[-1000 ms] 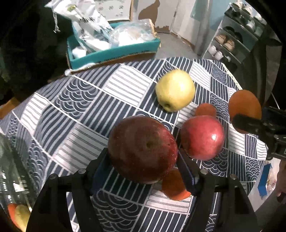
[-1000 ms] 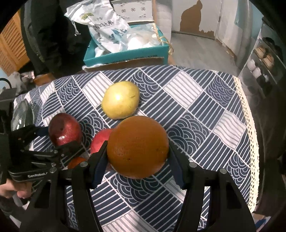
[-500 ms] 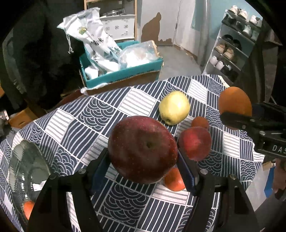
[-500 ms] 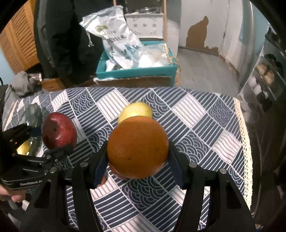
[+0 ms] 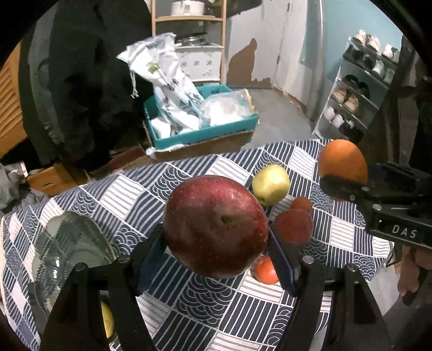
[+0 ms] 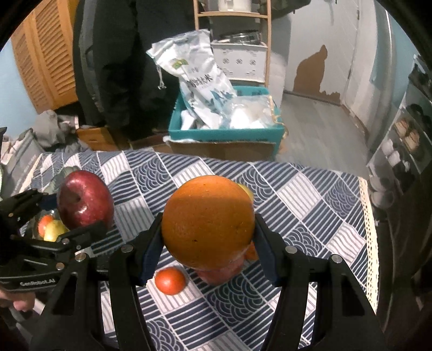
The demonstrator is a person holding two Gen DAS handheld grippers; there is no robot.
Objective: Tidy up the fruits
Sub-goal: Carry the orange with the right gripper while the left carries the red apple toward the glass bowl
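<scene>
My left gripper (image 5: 216, 251) is shut on a dark red apple (image 5: 216, 225) and holds it above the table; the apple also shows in the right wrist view (image 6: 85, 199). My right gripper (image 6: 208, 243) is shut on a large orange (image 6: 208, 220), held high; the orange shows at the right of the left wrist view (image 5: 341, 162). On the cloth lie a yellow-green apple (image 5: 270, 184), a red apple (image 5: 294, 226) and two small orange fruits (image 5: 266, 270) (image 5: 301, 203). A glass bowl (image 5: 67, 248) at the left holds a few fruits (image 6: 51, 228).
The round table (image 5: 189, 297) has a blue-and-white patterned cloth, its edge with a lace trim (image 6: 368, 216) on the right. Beyond it stand a teal box (image 5: 205, 135) with white bags, a wooden shelf (image 5: 189, 19) and a shoe rack (image 5: 359, 94).
Both grippers have risen with their fruit, so the table fruits look smaller and lower. The left gripper has swung left; the glass bowl has come into its view.
</scene>
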